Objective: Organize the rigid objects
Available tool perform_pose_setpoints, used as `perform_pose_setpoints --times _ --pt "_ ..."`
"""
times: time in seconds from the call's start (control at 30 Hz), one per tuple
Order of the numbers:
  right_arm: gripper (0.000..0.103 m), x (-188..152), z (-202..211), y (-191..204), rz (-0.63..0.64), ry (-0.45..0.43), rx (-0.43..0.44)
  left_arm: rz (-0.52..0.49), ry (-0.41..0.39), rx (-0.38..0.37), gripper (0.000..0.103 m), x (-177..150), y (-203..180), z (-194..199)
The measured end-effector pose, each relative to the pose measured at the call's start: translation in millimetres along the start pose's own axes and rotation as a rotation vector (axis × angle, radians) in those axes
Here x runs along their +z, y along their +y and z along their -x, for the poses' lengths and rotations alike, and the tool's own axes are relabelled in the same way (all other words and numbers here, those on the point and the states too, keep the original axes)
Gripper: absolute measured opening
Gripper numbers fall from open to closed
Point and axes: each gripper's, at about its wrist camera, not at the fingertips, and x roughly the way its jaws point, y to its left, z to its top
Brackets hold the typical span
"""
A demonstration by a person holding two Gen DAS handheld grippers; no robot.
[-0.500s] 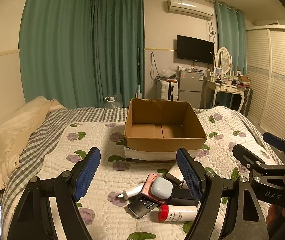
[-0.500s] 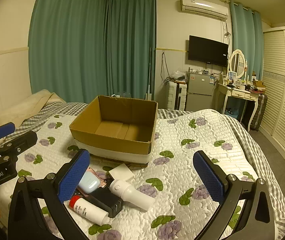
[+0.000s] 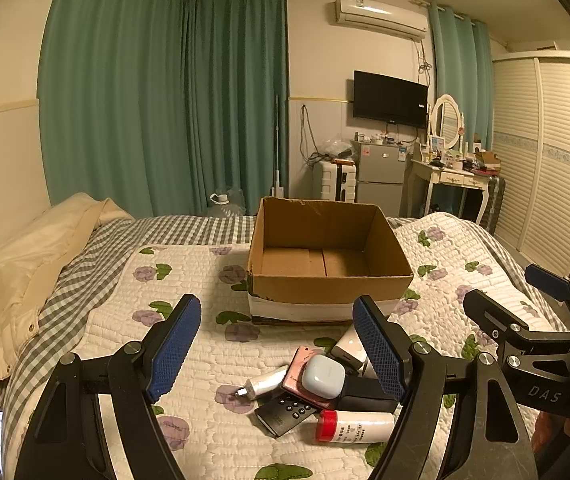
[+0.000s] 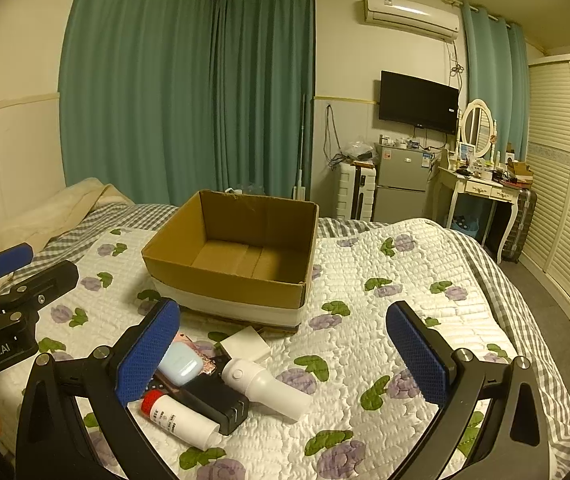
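Observation:
An empty open cardboard box (image 3: pixel 331 278) (image 4: pixel 221 286) stands on the quilted bed. In front of it lies a pile: a pale blue earbud case (image 3: pixel 322 376) (image 4: pixel 180 363), a pink item (image 3: pixel 300 364), a black remote (image 3: pixel 287 414), a red-capped white bottle (image 3: pixel 355 426) (image 4: pixel 181 420), a black charger (image 4: pixel 217 402), a white cylinder device (image 4: pixel 267 388) and a white block (image 4: pixel 245 345). My left gripper (image 3: pixel 277 350) is open above the pile's left side. My right gripper (image 4: pixel 283 356) is open above the pile's right side. Both are empty.
A cream jacket (image 3: pixel 17 272) lies on the bed's left. Beyond the bed are green curtains, a small fridge (image 3: pixel 379 174), a dressing table (image 3: pixel 453 178) and a wardrobe (image 3: pixel 545 160) on the right. Each gripper shows in the other's view.

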Motion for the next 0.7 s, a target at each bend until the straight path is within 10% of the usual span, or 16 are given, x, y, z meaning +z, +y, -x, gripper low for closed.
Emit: perform_pose_setpoints --times 0.7 --pt "0.103 1.6 -1.5 5.6 0.021 0.006 0.011 -0.002 -0.002 0.004 0.081 -1.5 -4.9 1.4"
